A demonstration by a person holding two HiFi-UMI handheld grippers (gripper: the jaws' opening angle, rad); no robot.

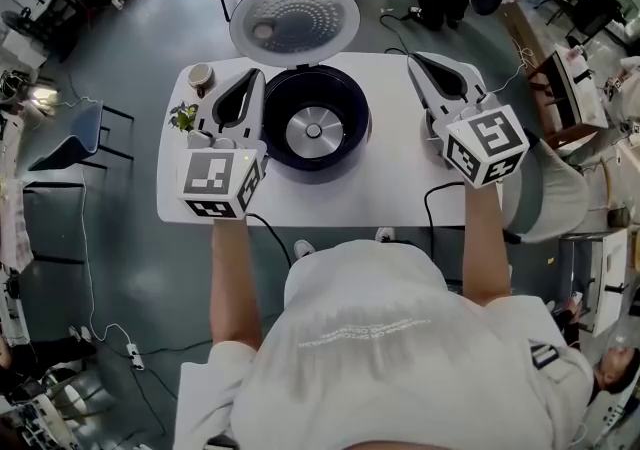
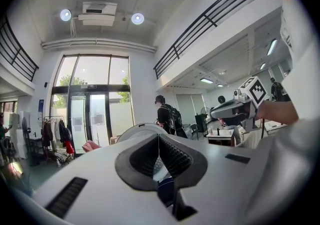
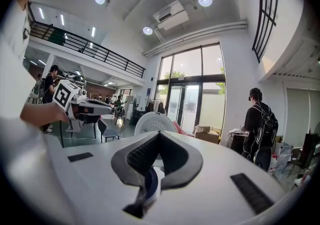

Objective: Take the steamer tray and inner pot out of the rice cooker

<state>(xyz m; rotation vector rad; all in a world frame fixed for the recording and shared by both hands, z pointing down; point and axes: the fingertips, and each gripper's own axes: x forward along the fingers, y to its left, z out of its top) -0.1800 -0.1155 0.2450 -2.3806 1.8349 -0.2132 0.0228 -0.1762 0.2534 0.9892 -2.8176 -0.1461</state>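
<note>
My left gripper [image 1: 252,78] and right gripper [image 1: 418,60] are both closed and empty, flanking the open rice cooker [image 1: 355,152] on the table [image 1: 380,200]. Its dark bowl is probably the inner pot [image 1: 296,96], though I can't be sure. It looks like rigid, slick metal, so I'd pinch its rim. I see 0 steamer trays.

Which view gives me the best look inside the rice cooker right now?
Head view: it looks straight down into the open rice cooker, silver disc at the bottom. Both gripper views look level, catching mostly the raised lid beyond shut fingers.
</note>
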